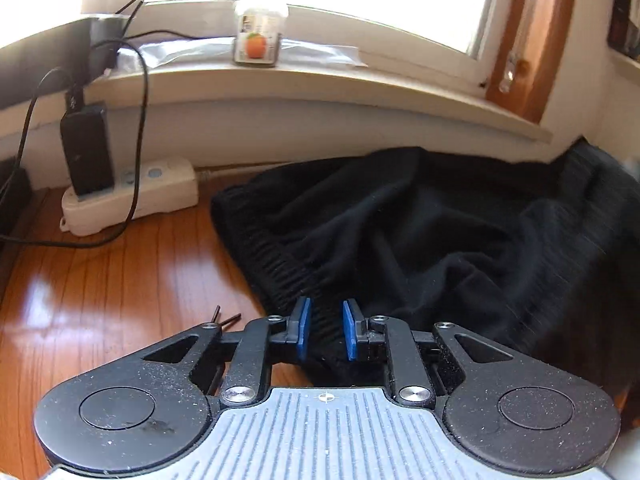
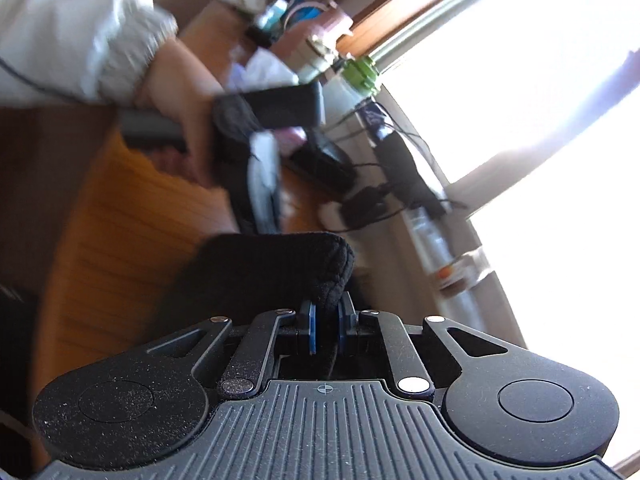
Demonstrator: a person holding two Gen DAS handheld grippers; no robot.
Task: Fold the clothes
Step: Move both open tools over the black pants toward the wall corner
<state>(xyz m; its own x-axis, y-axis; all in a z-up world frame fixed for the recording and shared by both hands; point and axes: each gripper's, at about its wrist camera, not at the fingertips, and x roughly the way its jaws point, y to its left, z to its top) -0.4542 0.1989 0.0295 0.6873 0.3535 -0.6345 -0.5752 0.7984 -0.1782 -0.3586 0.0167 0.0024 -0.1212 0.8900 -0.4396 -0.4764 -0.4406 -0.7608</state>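
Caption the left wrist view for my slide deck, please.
Left gripper straddling the elastic waistband of a black garment crumpled on a wooden floor below a sunlit windowsill.

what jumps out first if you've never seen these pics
A crumpled black garment sprawls over the glossy wooden floor below a bright window, its ribbed waistband running between the blue pads of the left hand-held gripper. In the blurred right wrist view, the right hand-held gripper pinches another ribbed edge of it. A white power strip lies by the wall, and a jar with an orange label stands on the sill.
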